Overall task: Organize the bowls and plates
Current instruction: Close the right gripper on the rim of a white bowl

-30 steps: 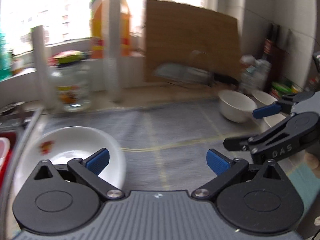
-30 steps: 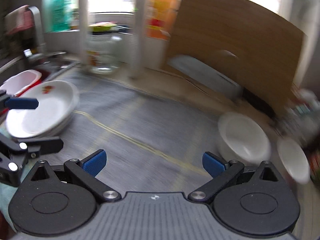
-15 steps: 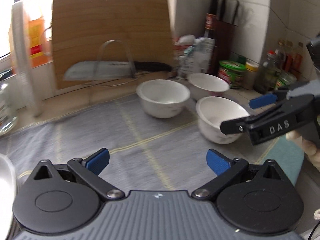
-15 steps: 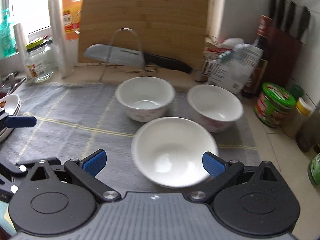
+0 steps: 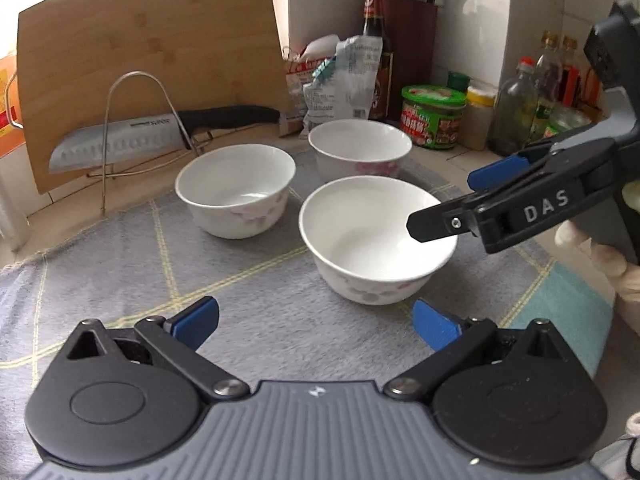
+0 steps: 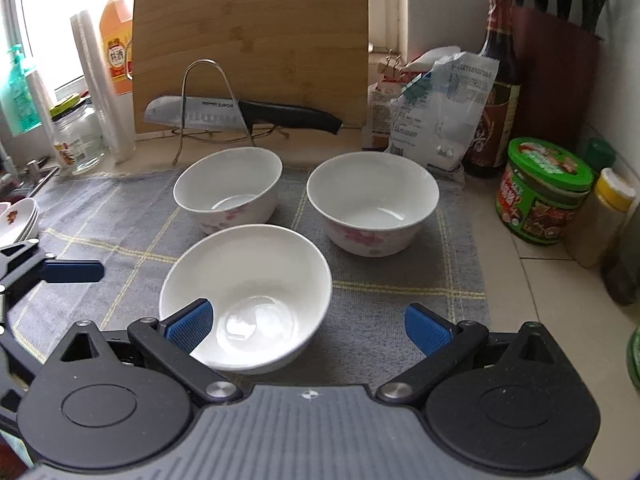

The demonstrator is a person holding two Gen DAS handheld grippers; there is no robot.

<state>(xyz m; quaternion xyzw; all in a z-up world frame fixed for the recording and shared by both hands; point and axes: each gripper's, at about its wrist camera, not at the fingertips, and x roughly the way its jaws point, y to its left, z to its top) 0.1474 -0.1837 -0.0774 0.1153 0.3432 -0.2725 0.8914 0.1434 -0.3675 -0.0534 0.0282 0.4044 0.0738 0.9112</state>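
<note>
Swung away from stacked plates toward three bowls.

Now poised over nearest white floral ceramic bowl (image 6: 256, 292) on grey checked mat (image 6: 120, 216); right gripper (image 6: 308, 324) and left gripper (image 5: 316, 320) wide open, empty; stacking next, probably.

Three white bowls (image 6: 246, 300) (image 6: 228, 190) (image 6: 372, 202) with pink flower prints outside, on a grey cloth (image 6: 400, 276) with thin yellow check lines and a light blue edge. Black grippers with blue pads (image 6: 188, 326), light wooden cutting board (image 6: 252, 36), silver knife (image 6: 240, 114) with black handle. Green-lidded jar (image 6: 544, 192) with red label, orange bottle (image 6: 116, 40), white plates (image 6: 18, 220) with a red print.
</note>
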